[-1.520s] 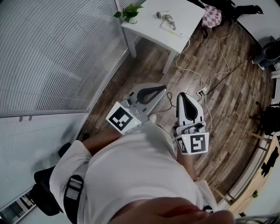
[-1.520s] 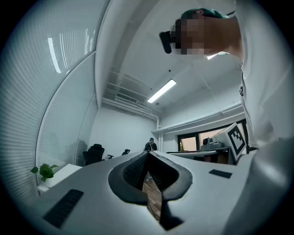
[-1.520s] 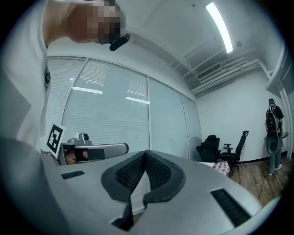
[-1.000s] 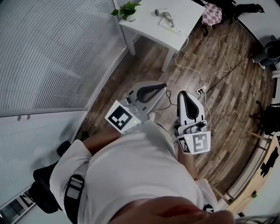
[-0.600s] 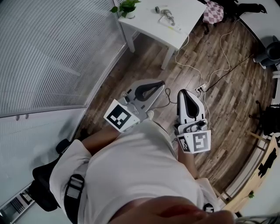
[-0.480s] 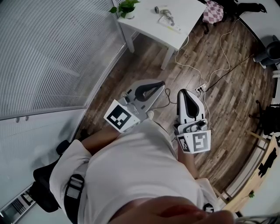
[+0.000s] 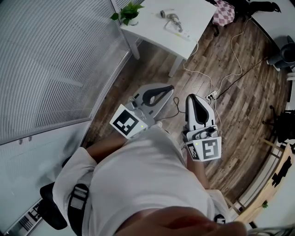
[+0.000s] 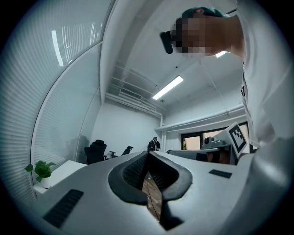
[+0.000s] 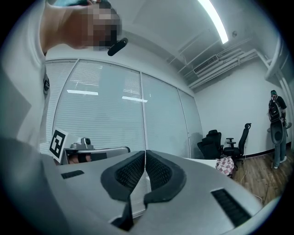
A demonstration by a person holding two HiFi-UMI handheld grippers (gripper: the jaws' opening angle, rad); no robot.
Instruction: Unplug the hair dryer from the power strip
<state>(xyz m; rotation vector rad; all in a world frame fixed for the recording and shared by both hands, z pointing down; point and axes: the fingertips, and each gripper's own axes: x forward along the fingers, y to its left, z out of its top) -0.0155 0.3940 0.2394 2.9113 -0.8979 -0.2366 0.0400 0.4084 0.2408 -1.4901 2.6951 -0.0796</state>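
Observation:
A grey hair dryer (image 7: 171, 16) lies on the white table (image 7: 152, 25) at the top of the head view. Beside it on the table lies a white power strip (image 7: 178, 31). Whether the dryer's plug sits in the strip is too small to tell. Both grippers are held in front of my body, well short of the table. My left gripper (image 7: 169, 87) points up-right with its jaws together and nothing between them (image 8: 148, 155). My right gripper (image 7: 191, 98) is likewise shut and empty (image 9: 144, 153).
A potted plant (image 7: 126, 12) stands on the table's left corner. A glass wall with blinds (image 7: 55, 60) runs along the left. White cables and a floor socket block (image 7: 212, 96) lie on the wooden floor to the right. A checked cloth (image 7: 223, 11), office chairs (image 9: 239, 137) and a standing person (image 9: 275, 124) lie beyond.
In the head view the table and plant have slid a little to the left. Both grippers keep their place before my body and stay shut.

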